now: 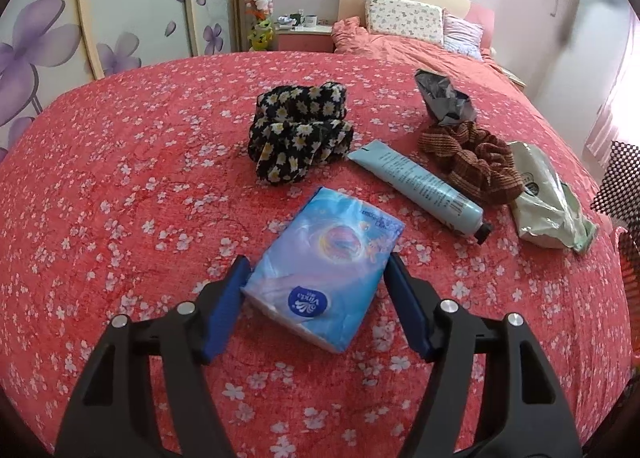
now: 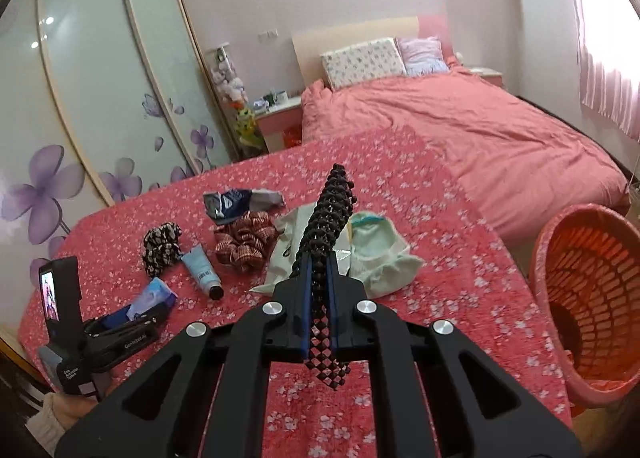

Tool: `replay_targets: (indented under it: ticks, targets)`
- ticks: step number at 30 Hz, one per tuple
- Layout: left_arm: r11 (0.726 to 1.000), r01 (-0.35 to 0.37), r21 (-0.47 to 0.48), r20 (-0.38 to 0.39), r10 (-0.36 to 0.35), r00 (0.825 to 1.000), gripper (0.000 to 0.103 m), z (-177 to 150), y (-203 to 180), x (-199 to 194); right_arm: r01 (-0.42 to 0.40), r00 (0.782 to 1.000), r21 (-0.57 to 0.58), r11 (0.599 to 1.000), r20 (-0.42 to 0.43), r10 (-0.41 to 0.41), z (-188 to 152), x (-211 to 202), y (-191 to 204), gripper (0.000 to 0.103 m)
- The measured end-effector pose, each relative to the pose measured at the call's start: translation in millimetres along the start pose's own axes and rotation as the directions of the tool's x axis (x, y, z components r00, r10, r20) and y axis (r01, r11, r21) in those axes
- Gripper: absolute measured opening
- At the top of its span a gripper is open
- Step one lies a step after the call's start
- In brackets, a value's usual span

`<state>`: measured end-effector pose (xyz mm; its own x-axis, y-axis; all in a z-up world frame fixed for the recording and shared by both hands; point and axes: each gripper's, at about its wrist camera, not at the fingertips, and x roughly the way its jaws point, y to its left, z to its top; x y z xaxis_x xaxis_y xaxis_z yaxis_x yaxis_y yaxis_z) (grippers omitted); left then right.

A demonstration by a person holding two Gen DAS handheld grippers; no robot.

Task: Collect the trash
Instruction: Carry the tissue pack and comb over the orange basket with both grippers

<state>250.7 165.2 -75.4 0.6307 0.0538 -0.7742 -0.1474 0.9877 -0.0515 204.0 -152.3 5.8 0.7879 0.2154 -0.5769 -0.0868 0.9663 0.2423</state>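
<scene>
The blue tissue pack (image 1: 324, 274) is lying on the floral bedspread (image 1: 120, 186) between the left gripper's (image 1: 316, 278) spread fingers (image 1: 224, 310), which are flanking it without clamping. The right gripper (image 2: 318, 278), raised above the bedspread beside the orange basket (image 2: 592, 298), is gripping a black textured mesh strip (image 2: 326, 226) upright.

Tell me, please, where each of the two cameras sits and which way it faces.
Left wrist: on the left gripper, looking along its open fingers at a blue tissue pack between them, headboard beyond.
Right wrist: on the right gripper, higher, shut on a black studded strip, orange basket to the right; the left gripper shows.
Shared: floral bedspread, blue tube, brown scrunchie, daisy scrunchie.
</scene>
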Motion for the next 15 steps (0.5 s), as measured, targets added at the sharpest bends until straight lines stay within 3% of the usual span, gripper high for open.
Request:
replay_targets:
  ticks: [9, 15]
  targets:
    - [0.998, 0.040, 0.051, 0.075, -0.043, 0.996, 0.067, 6, -18, -36, 0.040, 0.998, -0.014, 0.999, 0.049, -0.039, -3, -19, -10, 0.007]
    - [0.992, 0.097, 0.083, 0.111, -0.106, 0.988, 0.067, 13, -49, -65, 0.063, 0.994, -0.005, 0.998, 0.091, -0.062, -4, -39, -23, 0.007]
